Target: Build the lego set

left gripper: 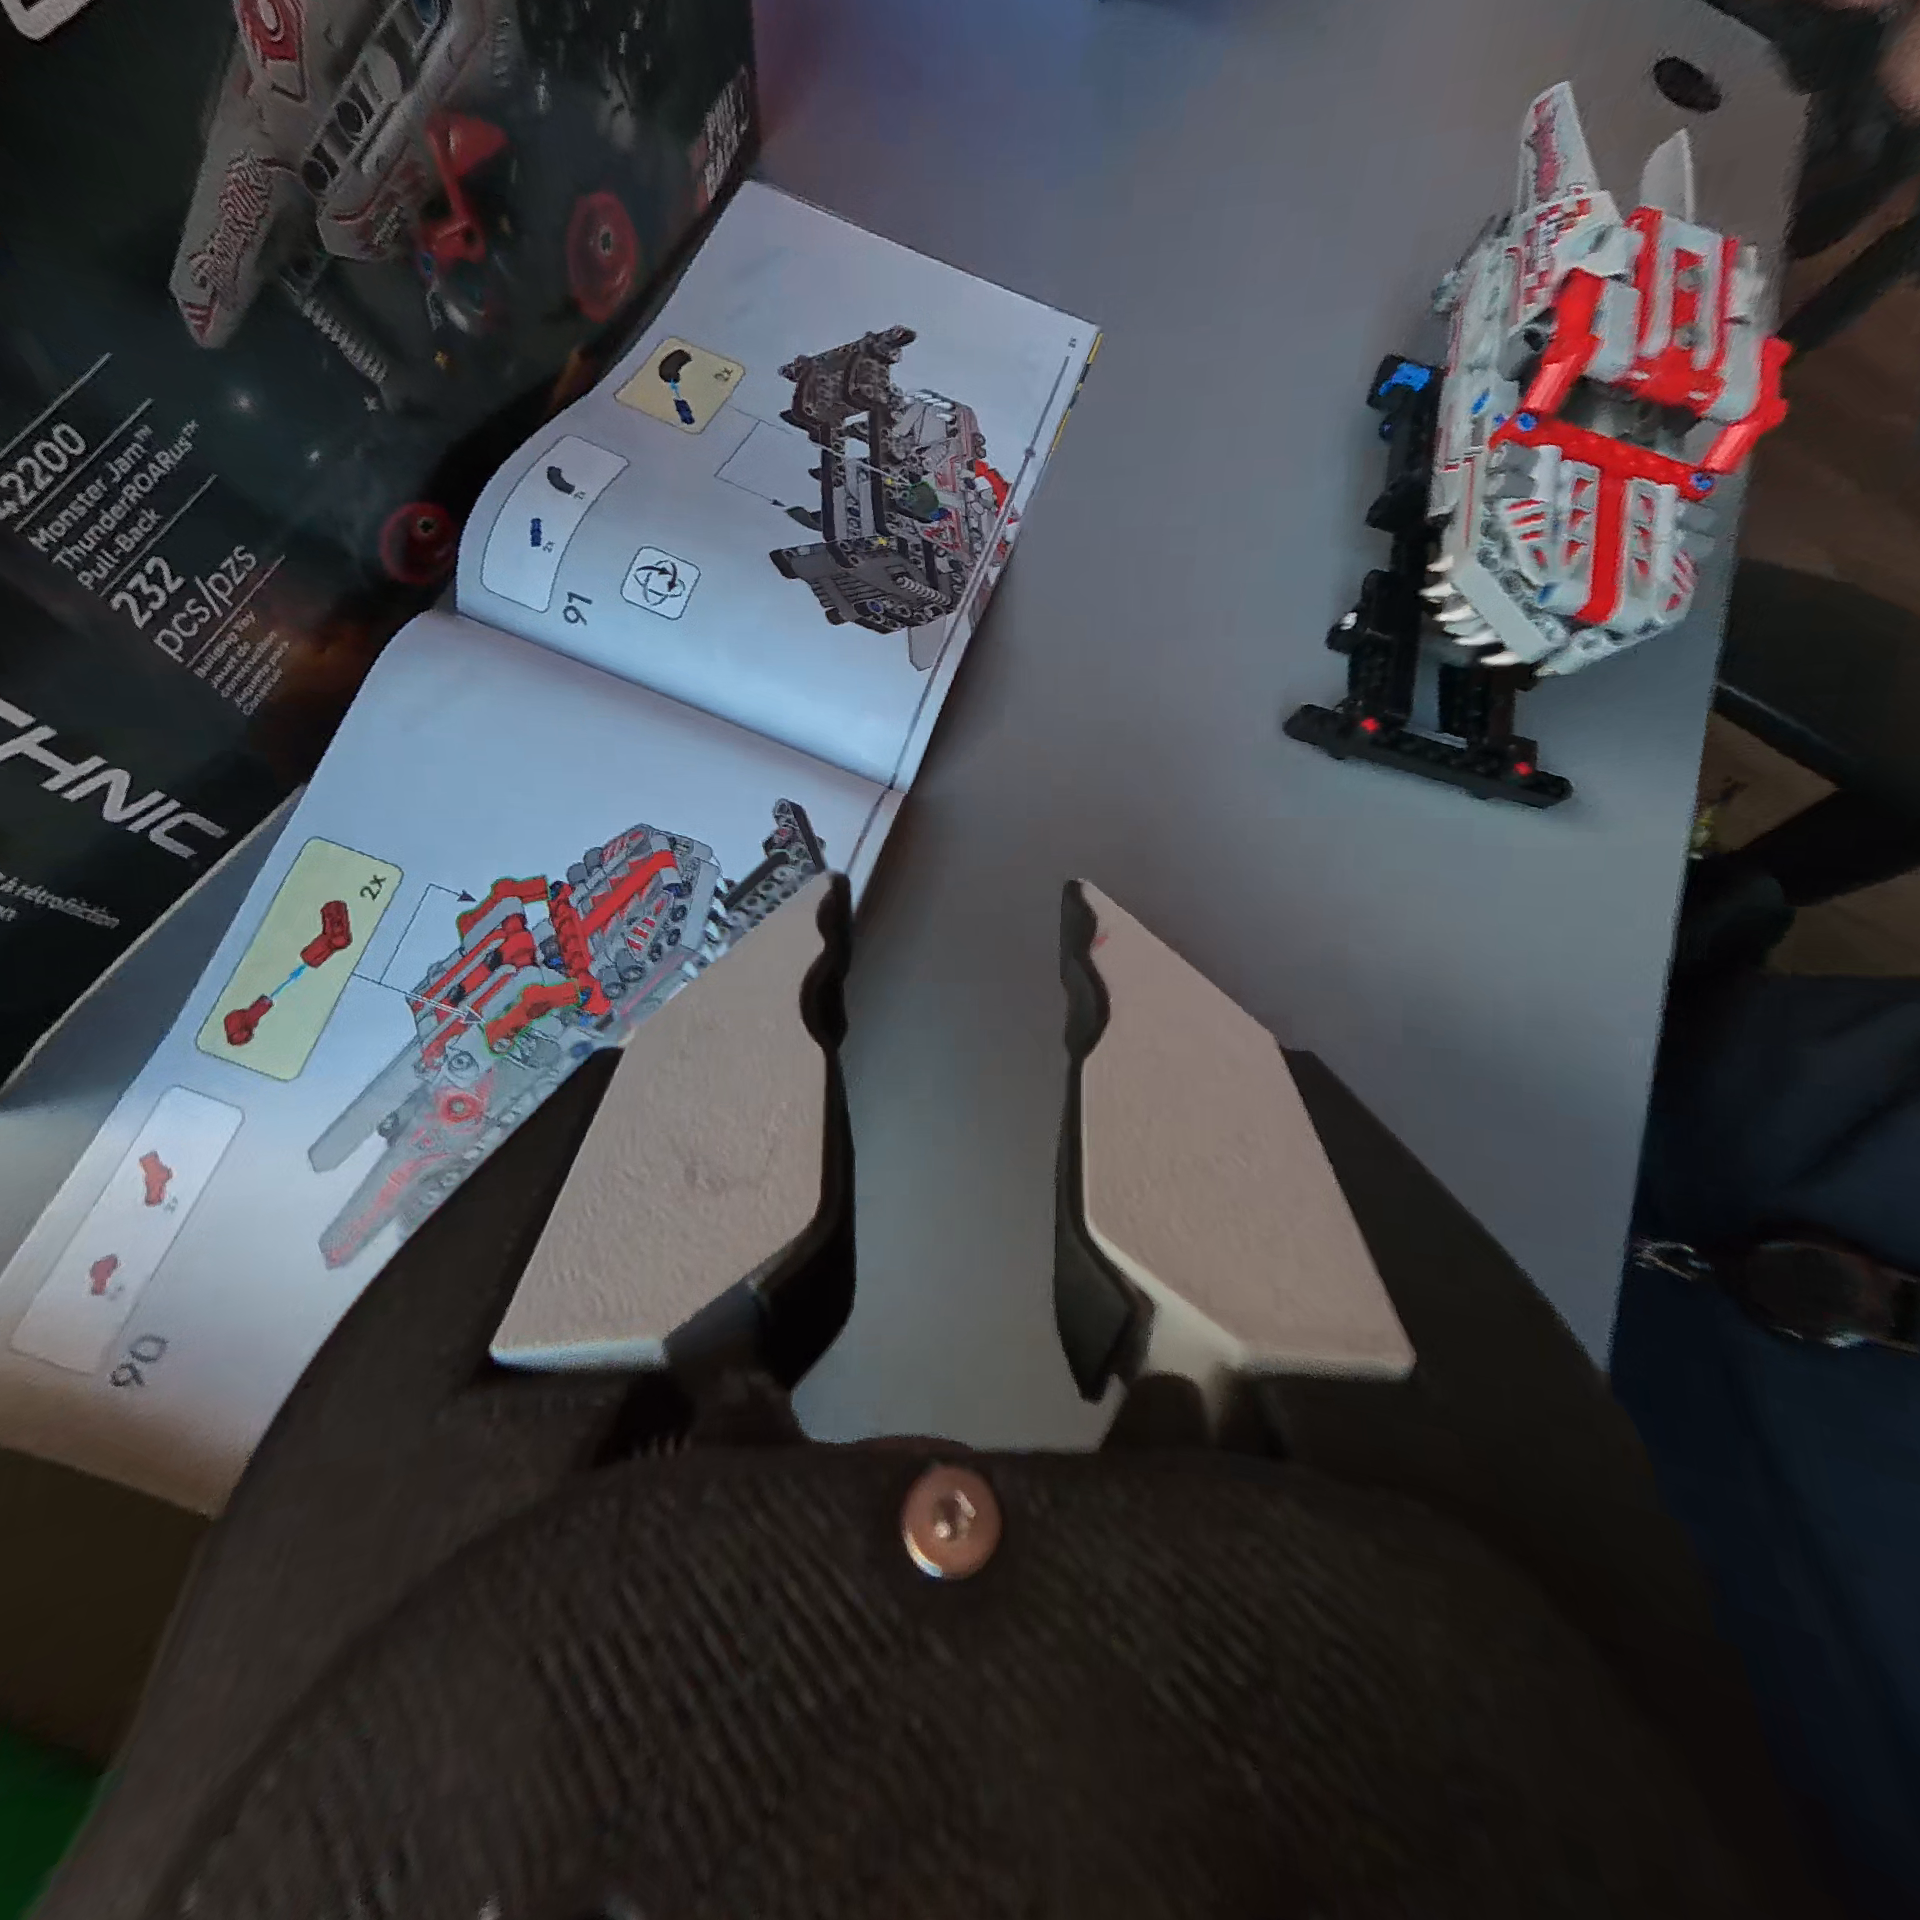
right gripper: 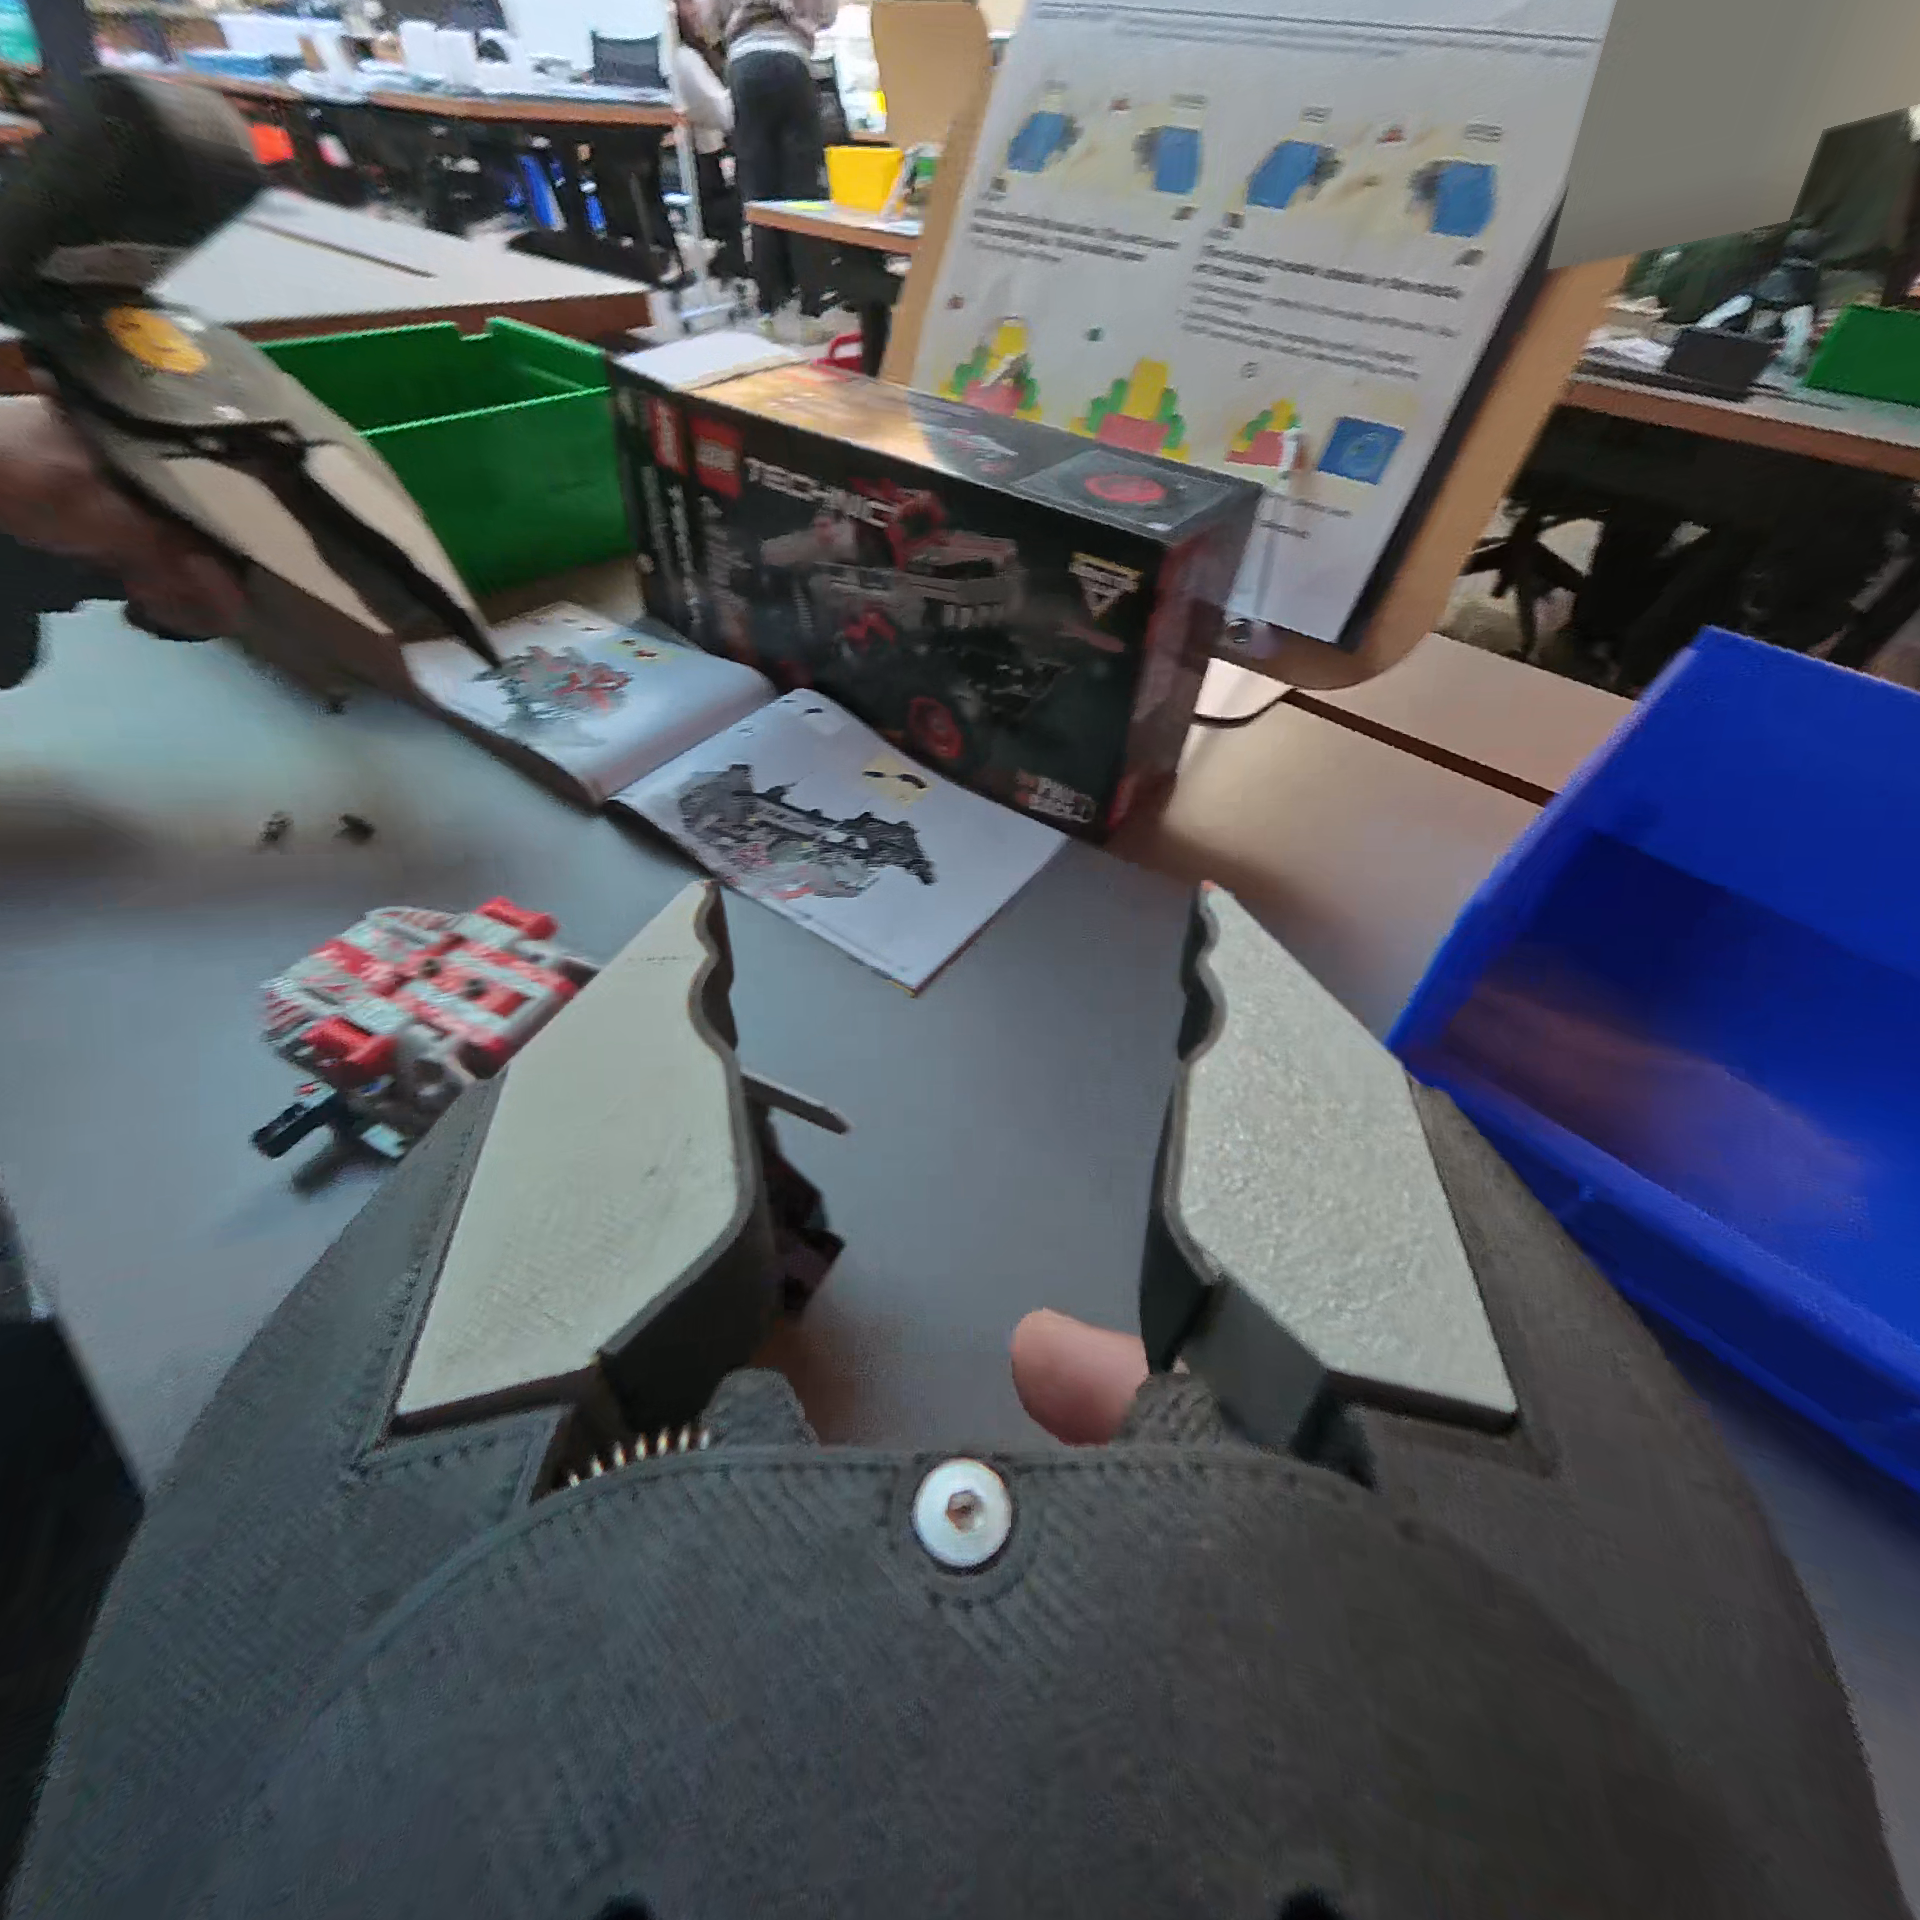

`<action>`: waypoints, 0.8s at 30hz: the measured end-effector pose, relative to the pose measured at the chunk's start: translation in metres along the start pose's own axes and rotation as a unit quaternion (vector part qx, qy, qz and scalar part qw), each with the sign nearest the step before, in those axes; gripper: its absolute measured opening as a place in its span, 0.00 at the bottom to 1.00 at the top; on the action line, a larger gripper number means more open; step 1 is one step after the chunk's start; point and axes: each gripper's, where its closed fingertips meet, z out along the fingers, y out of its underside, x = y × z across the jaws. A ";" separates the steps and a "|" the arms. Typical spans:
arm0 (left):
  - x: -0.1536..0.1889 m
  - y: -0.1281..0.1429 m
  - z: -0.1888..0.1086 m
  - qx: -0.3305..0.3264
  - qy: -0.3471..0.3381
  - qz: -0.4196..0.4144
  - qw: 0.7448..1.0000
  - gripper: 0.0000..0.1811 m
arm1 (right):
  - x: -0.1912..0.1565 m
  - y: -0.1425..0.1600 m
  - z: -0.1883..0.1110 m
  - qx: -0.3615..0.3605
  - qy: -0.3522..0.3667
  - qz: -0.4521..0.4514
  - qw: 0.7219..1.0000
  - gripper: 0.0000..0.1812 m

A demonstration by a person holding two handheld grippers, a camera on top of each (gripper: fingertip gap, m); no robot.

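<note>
The part-built lego model, grey, red and black, is seen lying on the grey bench near its edge, apart from both tools. The open instruction booklet is laid against the set's box. The left hand-held gripper is held agape and empty at the booklet's edge; the right hand-held gripper is likewise spread, empty. A blue bin and a green bin are noted; their contents cannot be told.

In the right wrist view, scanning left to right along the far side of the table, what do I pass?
Left gripper → green plastic bin → black set box → blue plastic bin.
</note>
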 end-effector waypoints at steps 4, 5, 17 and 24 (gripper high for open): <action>0.029 0.014 -0.023 0.029 0.034 0.015 0.999 0.20 | 0.025 0.016 0.001 0.015 0.037 0.014 0.999 0.48; 0.034 0.019 -0.028 0.035 0.033 0.017 0.999 0.20 | 0.028 0.021 0.002 0.017 0.041 0.017 0.999 0.48; 0.052 0.072 -0.069 0.092 -0.036 0.062 0.993 0.19 | 0.028 0.067 0.027 -0.012 0.033 0.027 0.999 0.48; 0.039 0.122 -0.074 0.036 -0.078 0.028 0.996 0.19 | 0.032 0.064 0.024 0.004 0.037 0.037 0.999 0.47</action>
